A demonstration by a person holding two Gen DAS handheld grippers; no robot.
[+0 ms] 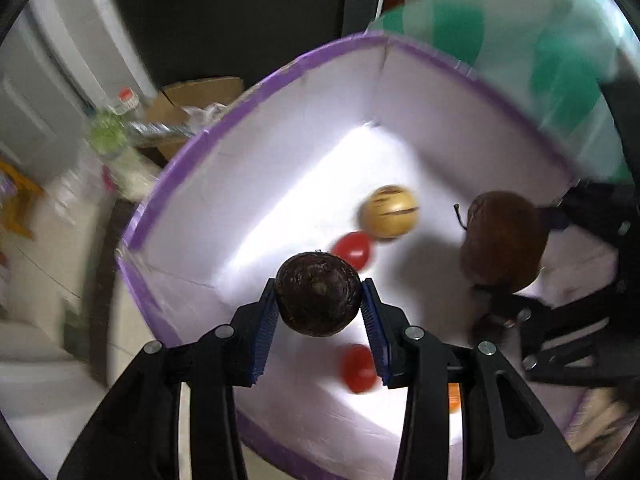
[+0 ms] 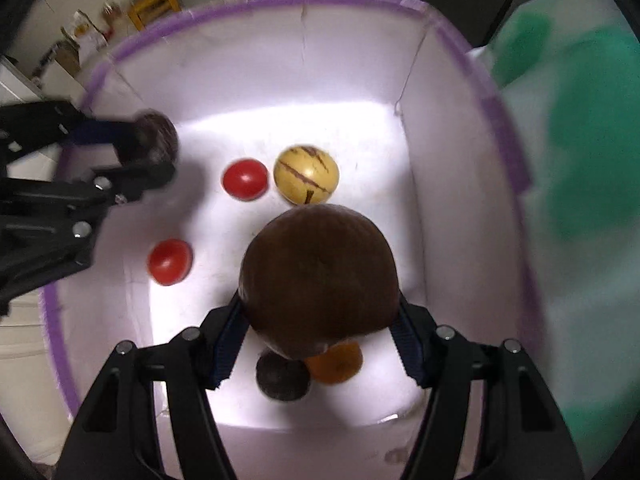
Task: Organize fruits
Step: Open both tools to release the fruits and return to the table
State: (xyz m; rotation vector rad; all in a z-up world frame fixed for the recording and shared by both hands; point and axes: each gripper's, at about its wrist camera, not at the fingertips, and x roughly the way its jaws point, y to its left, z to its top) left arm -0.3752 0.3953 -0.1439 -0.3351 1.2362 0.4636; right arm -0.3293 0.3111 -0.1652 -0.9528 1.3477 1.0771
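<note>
My left gripper is shut on a small dark round fruit, held over the inside of a white box with a purple rim. My right gripper is shut on a large brown round fruit, also above the box floor. That large brown fruit shows at the right of the left wrist view. On the box floor lie a yellow striped fruit, two red fruits, a dark fruit and an orange fruit partly hidden under the brown one.
A green and white cloth lies to the right of the box. Behind the box stand a cardboard box and a bottle with a red cap. Yellow furniture shows far back.
</note>
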